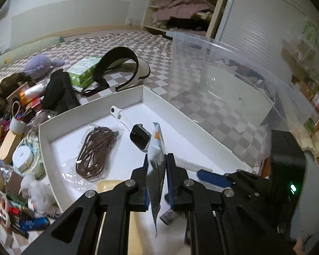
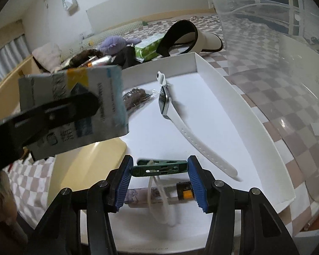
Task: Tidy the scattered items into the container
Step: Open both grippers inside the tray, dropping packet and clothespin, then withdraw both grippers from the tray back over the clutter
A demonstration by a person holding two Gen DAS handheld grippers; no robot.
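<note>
Close beneath the right wrist camera, found the right hand-held gripper (image 2: 160, 162) tilted steeply down over the near end of the white box (image 2: 234, 97), its blue pads standing apart. Noted a green clip (image 2: 159, 167) crosswise between those pads, its ends right at them; could not tell any squeeze on it. Saw under it, on the box floor, a clear plastic loop (image 2: 153, 193), a small black-and-orange piece (image 2: 184, 191) and a purple-printed strip (image 2: 138, 196).

From the left wrist camera, found the left hand-held gripper (image 1: 158, 159) also angled down, pinched together on a flat silver-and-blue packet (image 1: 156, 180) held edge-up above the box. Caught that packet's printed face only in the right view, where it blocked the box's left part and much of the clutter behind.

Farther in, noted a white-strapped watch (image 1: 140, 137) lying flat mid-box and a bagged brown cord (image 1: 97, 150) beside it, well apart from both grippers. Saw the cord whole in the left view alone.

Beyond the box, on the checked bed cover (image 1: 125, 38), picked out a tall clear bin (image 1: 223, 74) at the right, standing just beside the box, then a black-and-cream visor (image 1: 121, 63), a green tissue pack (image 1: 83, 72) and a purple plush toy (image 1: 40, 63). Found loose clutter (image 1: 21, 110) heaped along the box's left side in the left view.
</note>
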